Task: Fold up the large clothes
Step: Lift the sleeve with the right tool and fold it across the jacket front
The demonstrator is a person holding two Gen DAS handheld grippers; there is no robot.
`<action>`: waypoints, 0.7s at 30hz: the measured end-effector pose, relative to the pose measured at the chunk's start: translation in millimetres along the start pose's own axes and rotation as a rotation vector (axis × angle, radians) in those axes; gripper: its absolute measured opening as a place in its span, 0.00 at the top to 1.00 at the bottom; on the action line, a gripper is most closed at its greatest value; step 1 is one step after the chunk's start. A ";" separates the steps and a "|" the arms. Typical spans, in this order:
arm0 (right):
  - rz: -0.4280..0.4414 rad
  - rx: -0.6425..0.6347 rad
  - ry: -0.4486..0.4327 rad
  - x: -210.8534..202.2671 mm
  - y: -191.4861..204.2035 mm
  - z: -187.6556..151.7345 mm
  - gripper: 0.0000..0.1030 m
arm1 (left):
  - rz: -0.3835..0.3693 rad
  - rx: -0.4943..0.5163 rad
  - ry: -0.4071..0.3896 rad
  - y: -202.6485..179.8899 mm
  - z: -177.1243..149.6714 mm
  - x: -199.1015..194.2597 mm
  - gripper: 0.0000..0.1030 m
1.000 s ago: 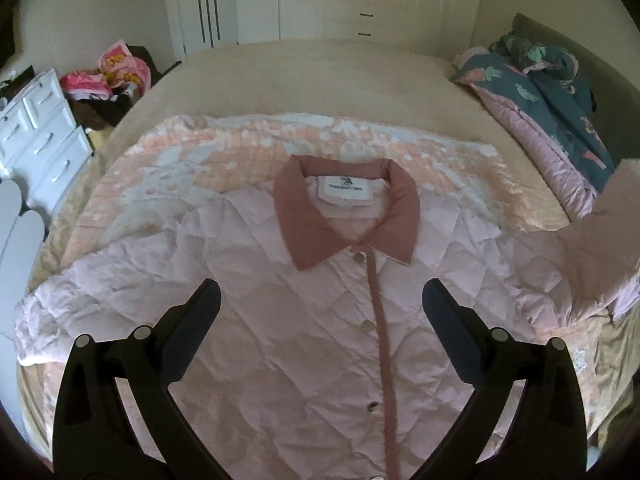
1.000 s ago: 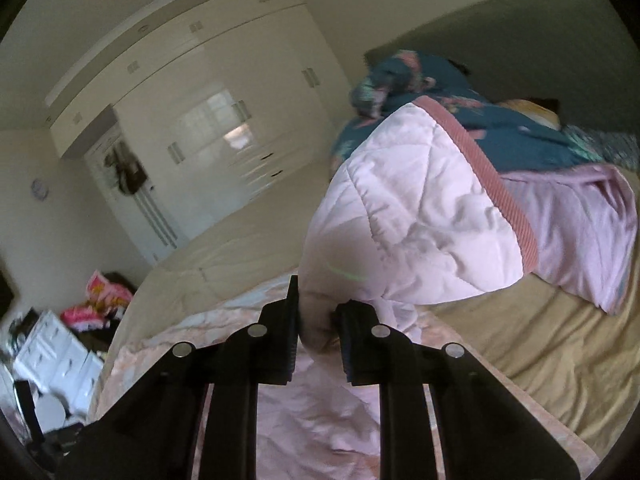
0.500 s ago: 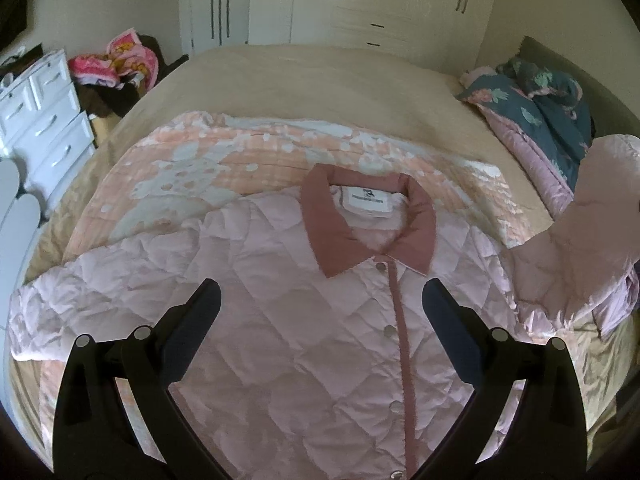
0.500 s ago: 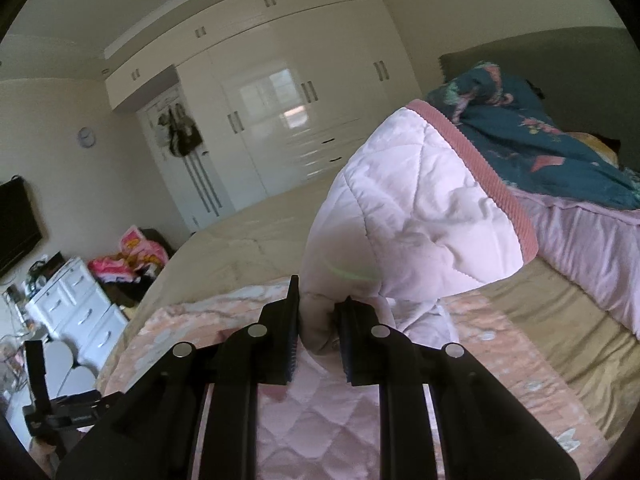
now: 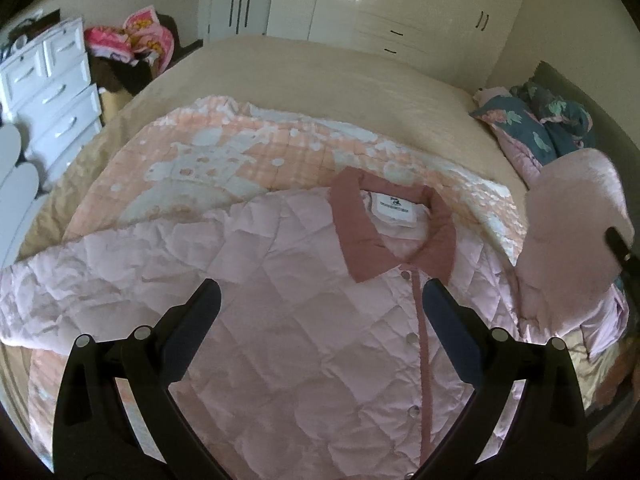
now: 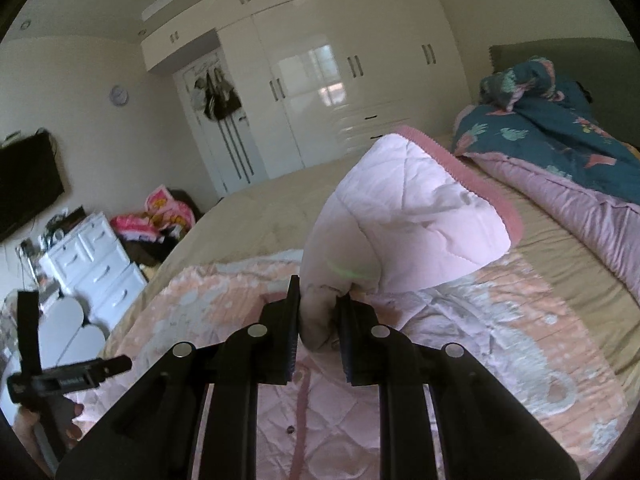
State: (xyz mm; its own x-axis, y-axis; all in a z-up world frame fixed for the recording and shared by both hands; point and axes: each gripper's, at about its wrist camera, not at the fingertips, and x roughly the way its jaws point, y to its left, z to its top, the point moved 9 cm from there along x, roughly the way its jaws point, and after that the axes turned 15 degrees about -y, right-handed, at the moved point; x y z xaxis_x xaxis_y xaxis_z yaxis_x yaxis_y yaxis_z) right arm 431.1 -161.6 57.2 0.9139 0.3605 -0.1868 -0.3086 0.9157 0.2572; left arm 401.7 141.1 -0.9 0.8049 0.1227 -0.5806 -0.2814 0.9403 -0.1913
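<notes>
What I can't make out from here

The jacket (image 5: 304,332) runs off the bottom of my left wrist view, hem unseen, and its label (image 5: 396,210) is too small to read. The raised sleeve (image 6: 404,220) hides its own cuff opening and the bed behind it; where the right gripper's (image 6: 318,316) fingers (image 6: 290,336) pinch it, the fabric is in shadow. The hand (image 6: 66,420) at the right view's edge is mostly cut off.

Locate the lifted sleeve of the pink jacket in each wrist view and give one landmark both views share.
Left wrist: the sleeve rises at the right edge, right of the collar.
Right wrist: the sleeve fills the centre, pinched between the right gripper fingers.
Shared landmark: the white drawer chest, left in both.
</notes>
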 end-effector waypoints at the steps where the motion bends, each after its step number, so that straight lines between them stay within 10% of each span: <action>1: 0.009 -0.001 0.012 4.1 5.5 -7.2 0.84 | -0.006 -0.010 0.005 3.0 -1.8 1.1 0.08; 21: 0.151 -0.051 0.273 52.7 95.6 -169.6 0.80 | -0.112 -0.200 0.028 35.9 -38.6 5.9 0.08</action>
State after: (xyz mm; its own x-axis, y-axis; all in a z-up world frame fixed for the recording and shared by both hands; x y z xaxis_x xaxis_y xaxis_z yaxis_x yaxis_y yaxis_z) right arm 405.1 -24.9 -88.8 0.7541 0.5213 -0.3995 -0.4547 0.8533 0.2552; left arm 376.2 163.3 -41.7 0.8227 0.0099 -0.5684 -0.2918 0.8654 -0.4073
